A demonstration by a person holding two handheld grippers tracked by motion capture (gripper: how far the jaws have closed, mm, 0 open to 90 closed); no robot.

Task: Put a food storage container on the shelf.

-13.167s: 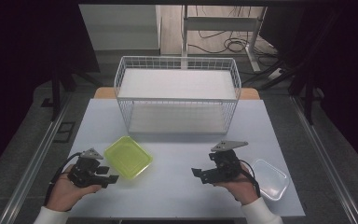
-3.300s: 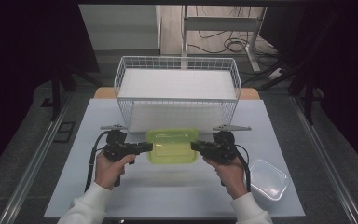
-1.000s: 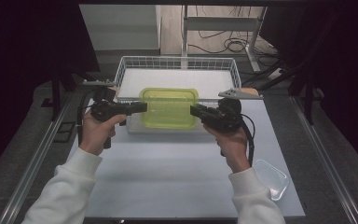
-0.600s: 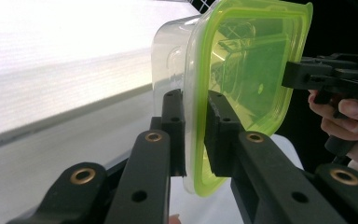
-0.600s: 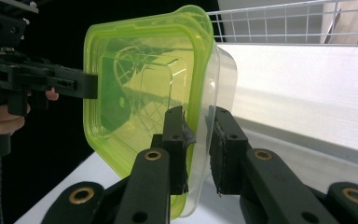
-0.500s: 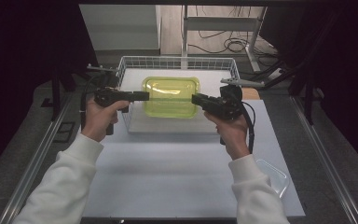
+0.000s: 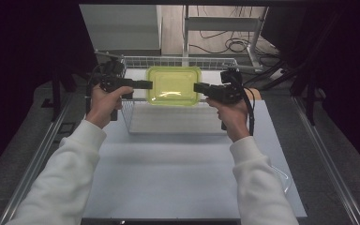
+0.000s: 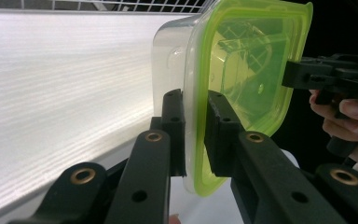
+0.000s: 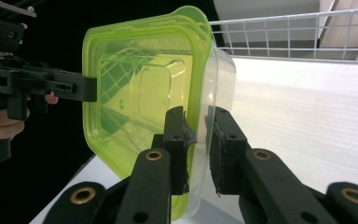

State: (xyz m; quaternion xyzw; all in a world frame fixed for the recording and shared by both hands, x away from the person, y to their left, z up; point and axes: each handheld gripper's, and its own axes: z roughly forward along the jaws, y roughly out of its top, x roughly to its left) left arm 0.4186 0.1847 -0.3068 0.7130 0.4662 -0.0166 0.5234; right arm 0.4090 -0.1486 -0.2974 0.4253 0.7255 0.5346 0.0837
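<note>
A white wire basket (image 7: 136, 117) stands at the far middle of the pale bench (image 7: 178, 173), its floor white. A clear tub (image 7: 283, 180) lies near the bench's right front edge, partly hidden. Beyond the bench, cables (image 7: 222, 44) lie on a wooden floor beside a metal frame (image 7: 225, 23).
</note>
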